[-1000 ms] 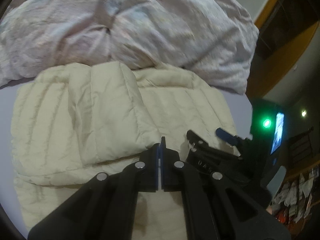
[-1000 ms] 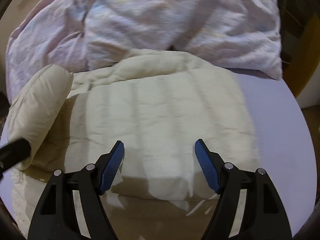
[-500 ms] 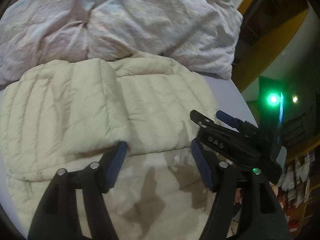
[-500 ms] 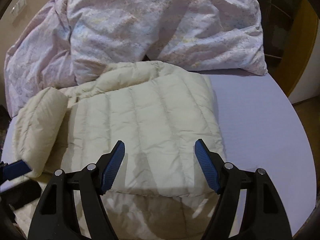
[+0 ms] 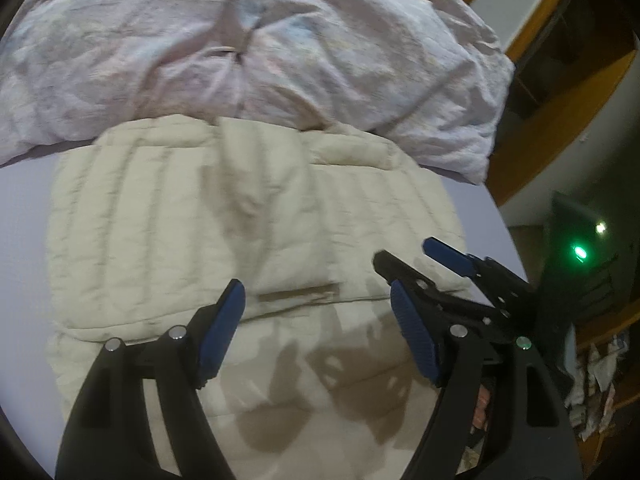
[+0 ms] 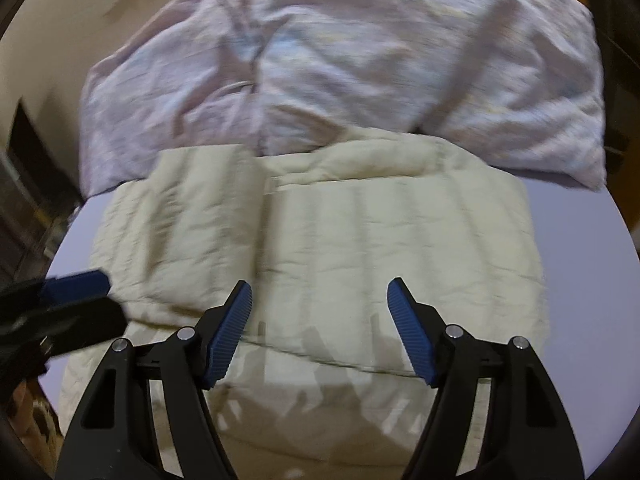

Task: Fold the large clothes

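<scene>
Spread flat on the pale lilac sheet point(image 5: 24, 216), the cream quilted jacket point(image 5: 168, 216) is the landmark for everything else: its sleeves are folded in over the body, so that two padded panels meet along a seam near its middle, and a lower folded edge runs across it just ahead of the grippers. Above the near part of the jacket hangs the left gripper point(image 5: 316, 332), whose jaws are opening at this moment with nothing between them, only the fabric below; its blue pads point(image 5: 222, 324) stand apart and clear of the cloth. To the right of it, over the jacket's right edge, the right gripper point(image 5: 412, 268) shows from the side in the left wrist view. In its own view the right gripper point(image 6: 318, 328) has its fingers spread wide and empty, above the same folded edge, and their shadows fall on the cream fabric near it. Beyond the jacket's far edge, touching its collar end, lies a rumpled pinkish-white duvet point(image 6: 360, 60). Further out, right of the jacket, are orange-brown wooden furniture point(image 5: 560, 100) and a green light point(image 5: 579, 254).
</scene>
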Demonstrator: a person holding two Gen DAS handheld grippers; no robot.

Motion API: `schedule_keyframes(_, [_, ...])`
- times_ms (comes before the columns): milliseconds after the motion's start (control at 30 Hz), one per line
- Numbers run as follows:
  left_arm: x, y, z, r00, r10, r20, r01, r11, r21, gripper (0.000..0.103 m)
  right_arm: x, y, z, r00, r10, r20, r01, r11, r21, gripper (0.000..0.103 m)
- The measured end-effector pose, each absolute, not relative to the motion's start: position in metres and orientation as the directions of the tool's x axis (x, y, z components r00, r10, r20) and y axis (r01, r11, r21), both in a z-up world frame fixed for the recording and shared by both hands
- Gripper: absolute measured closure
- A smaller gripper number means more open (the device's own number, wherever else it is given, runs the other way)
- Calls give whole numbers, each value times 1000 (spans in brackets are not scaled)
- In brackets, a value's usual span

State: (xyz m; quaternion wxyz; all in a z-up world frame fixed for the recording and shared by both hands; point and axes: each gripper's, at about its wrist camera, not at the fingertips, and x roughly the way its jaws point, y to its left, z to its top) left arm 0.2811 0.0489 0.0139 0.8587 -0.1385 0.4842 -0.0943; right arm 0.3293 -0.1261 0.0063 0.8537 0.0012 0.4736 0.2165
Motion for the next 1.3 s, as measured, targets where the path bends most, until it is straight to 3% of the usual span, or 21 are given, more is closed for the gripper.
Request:
schedule_keyframes(267, [275,106,2,523,-172,-835,-103,959,-262,27,319,-71,14,445,458,-769,-483,846,225,36])
schedule_keyframes(467, [272,142,-7,517,-111,-849,-178,956,-233,27,313,-35,10,492,399,-774,-525,845,102,37])
schedule_keyframes(567, [272,155,-12,511,-89,-855,-209,952,-225,28,317,-22,-5,516,295,-804,-489,872,6,57])
schedule_keyframes(633, [271,161,-16,504,-83,-860,-219,951,-220,27,321,-26,-14,508,270,-818,-453,891,13,83])
schedule_keyframes(733, [271,161,-20,500,-72,-863,-217,954,-205,27,324,-40,-17,505,280,-817,-406,912,62,95])
schedule_keyframes(967, [271,156,-24,496,-57,-866,-201,963,-179,27,339,-96,-6,518,278,-809,-225,957,185,96])
schedule_keyframes(1300, [274,139,-25,494,-33,-869,-168,977,-133,24,354,-145,-2,530,172,-830,-37,983,180,94])
